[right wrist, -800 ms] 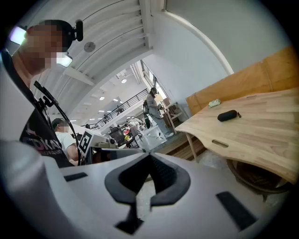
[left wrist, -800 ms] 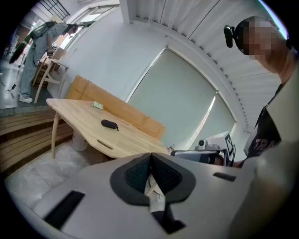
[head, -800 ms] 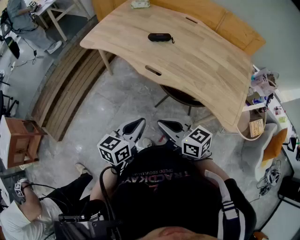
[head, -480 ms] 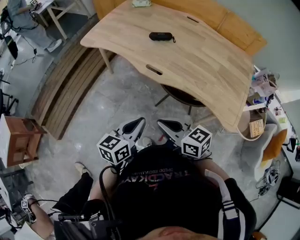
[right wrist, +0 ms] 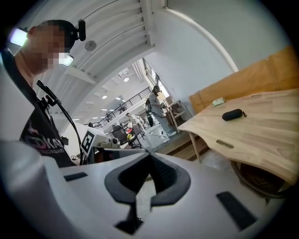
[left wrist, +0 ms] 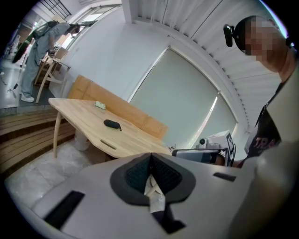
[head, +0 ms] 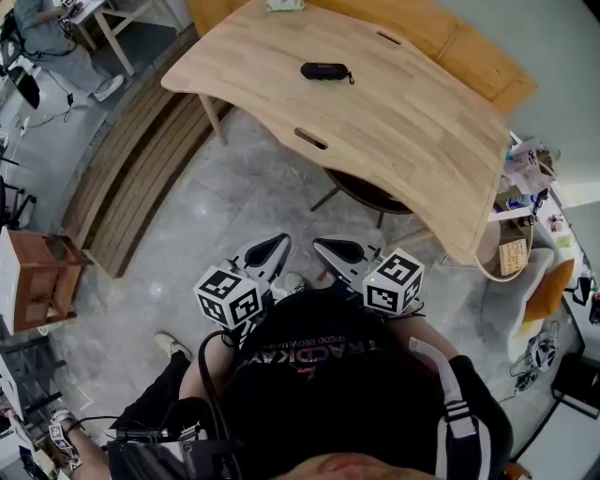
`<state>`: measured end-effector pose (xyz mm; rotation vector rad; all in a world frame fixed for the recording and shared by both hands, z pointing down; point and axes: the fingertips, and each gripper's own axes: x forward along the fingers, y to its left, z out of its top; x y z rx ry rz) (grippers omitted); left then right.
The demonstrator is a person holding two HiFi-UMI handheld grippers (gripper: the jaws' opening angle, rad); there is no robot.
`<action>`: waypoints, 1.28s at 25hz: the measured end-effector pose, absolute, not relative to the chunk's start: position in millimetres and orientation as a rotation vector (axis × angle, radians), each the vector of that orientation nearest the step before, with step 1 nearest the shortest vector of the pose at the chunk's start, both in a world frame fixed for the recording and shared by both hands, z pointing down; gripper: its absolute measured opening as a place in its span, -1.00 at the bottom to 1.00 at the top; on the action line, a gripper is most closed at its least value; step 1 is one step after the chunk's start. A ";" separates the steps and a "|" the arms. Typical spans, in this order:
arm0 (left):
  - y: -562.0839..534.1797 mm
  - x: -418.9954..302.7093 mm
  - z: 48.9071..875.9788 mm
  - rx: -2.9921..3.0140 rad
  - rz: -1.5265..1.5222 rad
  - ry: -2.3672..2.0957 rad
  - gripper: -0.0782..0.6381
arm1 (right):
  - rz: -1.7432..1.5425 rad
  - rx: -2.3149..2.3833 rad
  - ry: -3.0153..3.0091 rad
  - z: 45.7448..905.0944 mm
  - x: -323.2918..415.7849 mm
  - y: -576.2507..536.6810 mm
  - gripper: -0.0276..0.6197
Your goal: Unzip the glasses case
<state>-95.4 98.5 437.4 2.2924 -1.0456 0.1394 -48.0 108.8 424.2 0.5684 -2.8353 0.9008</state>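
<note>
Since a moment ago, the bystander at your lower left has drawn back almost out of the head view, leaving a pale shoe (head: 172, 346) on the grey stone floor (head: 234, 202). Your own two tools have kept their place in front of your chest.

Your left gripper (head: 282, 242) and right gripper (head: 319, 245) sit side by side over the floor, tips close together but not touching, each carrying its black-and-white marker cube (head: 228, 297) at the rear. In the left gripper view, the left gripper (left wrist: 150, 155) has its dark ribbed pads pressed together with nothing between them. The right gripper view shows the same for the right gripper (right wrist: 149, 157): pads together, empty.

You will find the small black oval zipped glasses case (head: 324, 70) lying flat on the light wooden curved-edge table (head: 403, 122), well apart from both grippers. It lies toward the far side of the top, its pull cord at its right end. It also shows in the left gripper view (left wrist: 111, 123) and the right gripper view (right wrist: 232, 114). Beyond it, at the table's far edge, lies a small pale green object (head: 281, 7). A round dark stool (head: 367, 193) stands under the table's near edge, and a slatted wooden platform (head: 141, 159) runs along your left.
</note>
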 end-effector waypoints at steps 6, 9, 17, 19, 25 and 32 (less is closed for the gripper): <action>93.4 -103.6 436.4 2.331 0.192 -1.093 -0.74 | 0.890 0.590 -2.822 424.9 -50.6 103.3 -0.87; 91.4 -106.6 436.0 2.324 0.176 -1.094 -0.75 | 0.884 0.607 -2.821 423.7 -50.1 99.8 -0.87; 90.0 -107.0 436.9 2.326 0.159 -1.079 -0.75 | 0.847 0.639 -2.809 422.8 -50.9 97.4 -0.87; 88.1 -103.9 437.7 2.324 0.159 -1.076 -0.75 | 0.849 0.644 -2.804 423.4 -47.4 94.7 -0.87; 77.9 -95.8 439.6 2.309 0.174 -1.109 -0.75 | 0.887 0.616 -2.800 428.3 -38.2 76.8 -0.87; 52.2 -87.0 429.8 2.294 0.171 -1.178 -0.75 | 0.879 0.533 -2.814 424.4 -31.5 43.4 -0.87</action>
